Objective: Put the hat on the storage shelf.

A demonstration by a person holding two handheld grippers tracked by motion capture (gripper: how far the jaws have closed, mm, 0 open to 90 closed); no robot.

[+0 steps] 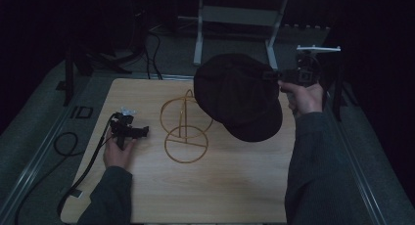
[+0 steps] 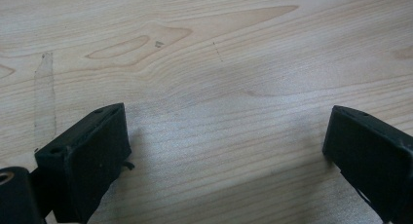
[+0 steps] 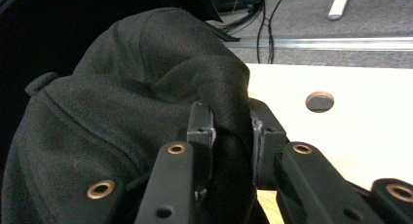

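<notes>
On your wooden table (image 1: 220,186) you have one black cap (image 1: 237,95) and one gold wire stand (image 1: 186,129). Your right gripper (image 3: 231,131) has its jaws clamped on a fold of the cap, holding it in the air just right of the stand's upper hoop. Your left gripper (image 1: 128,129) rests on the table left of the stand, its jaws spread wide apart over bare wood. Nothing sits on the stand.

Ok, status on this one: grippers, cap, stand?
Right gripper shut on black cap, held above the table. Left gripper open, empty. Gold wire stand bare, unobstructed.
</notes>
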